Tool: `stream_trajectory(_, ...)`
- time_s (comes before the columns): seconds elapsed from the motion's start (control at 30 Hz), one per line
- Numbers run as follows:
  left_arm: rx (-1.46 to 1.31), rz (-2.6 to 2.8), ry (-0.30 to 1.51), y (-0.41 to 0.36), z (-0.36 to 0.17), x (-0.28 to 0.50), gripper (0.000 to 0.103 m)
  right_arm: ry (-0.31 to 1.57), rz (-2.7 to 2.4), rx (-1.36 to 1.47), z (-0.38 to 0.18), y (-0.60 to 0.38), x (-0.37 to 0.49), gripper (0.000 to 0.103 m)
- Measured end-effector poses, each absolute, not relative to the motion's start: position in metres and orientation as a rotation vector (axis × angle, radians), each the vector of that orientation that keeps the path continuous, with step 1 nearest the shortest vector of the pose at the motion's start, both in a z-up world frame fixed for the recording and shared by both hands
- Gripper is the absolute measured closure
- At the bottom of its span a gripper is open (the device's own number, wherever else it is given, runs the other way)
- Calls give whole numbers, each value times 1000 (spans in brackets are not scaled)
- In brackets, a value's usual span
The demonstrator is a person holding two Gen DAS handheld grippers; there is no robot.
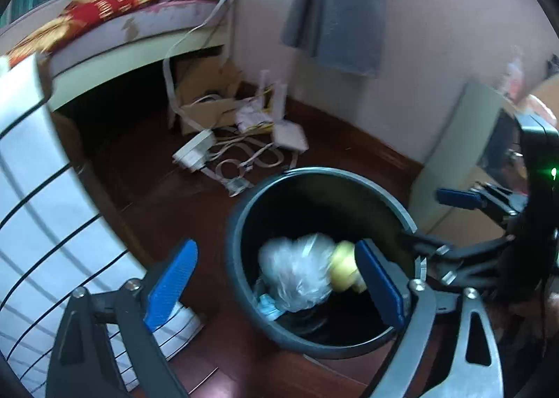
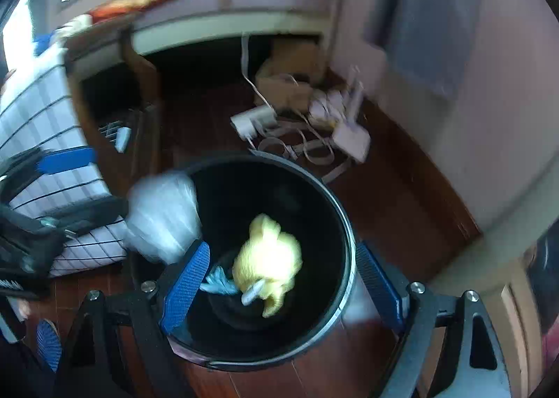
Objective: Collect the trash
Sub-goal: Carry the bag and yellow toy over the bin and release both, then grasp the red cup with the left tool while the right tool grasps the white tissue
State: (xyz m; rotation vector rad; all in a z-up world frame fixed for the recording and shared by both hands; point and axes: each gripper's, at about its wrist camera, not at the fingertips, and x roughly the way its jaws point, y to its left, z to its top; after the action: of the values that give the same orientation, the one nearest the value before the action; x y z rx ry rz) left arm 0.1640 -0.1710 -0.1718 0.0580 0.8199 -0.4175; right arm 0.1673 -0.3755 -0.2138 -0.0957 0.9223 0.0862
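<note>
Left wrist view: a round dark bin point(image 1: 241, 244) with a pale rim stands on the dark red wood floor point(image 1: 244, 363). Inside it lies a crumpled clear plastic bag point(image 1: 297, 272), glossy and whitish, with a soft yellow lump point(image 1: 344, 268) touching its right side and a bit of light blue scrap point(image 1: 267, 305) at the bag's lower left edge. The left gripper point(image 1: 276, 282) hangs over the bin with its blue ribbed pads spread wide, one outside the bin's left wall, one over its right inner side; nothing is pinched between them. The right gripper point(image 1: 408, 226) reaches in over the bin's right rim, pads apart.

Right wrist view: the same bin point(image 2: 344, 223) fills the lower middle. The yellow lump point(image 2: 269, 254), fuzzy and blurred, lies in the dark interior, with the blue scrap point(image 2: 218, 282) at its lower left. The plastic bag point(image 2: 162, 219) is at the bin's left rim, blurred, partly over the edge. The right gripper point(image 2: 279, 289) has its pads set wide, straddling the bin's opening and empty. The left gripper point(image 2: 66, 181) shows at the left edge, pads apart.

No readable writing in either view
</note>
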Motion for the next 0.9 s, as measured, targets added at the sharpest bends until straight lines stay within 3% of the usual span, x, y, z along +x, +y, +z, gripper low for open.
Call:
stream_trajectory(0.13,58,-350,787,-156,-167,159,0,894,71,-62,-206,-379,168,15)
stream_trajectory(0.27,69,-323,771,-153,-164,155,0,876,82,-68,-201,-370,168,3)
stream_trajectory(0.9,68,-284,703,-135,-136,148,0,776,95,-79,-173,-340,158,0)
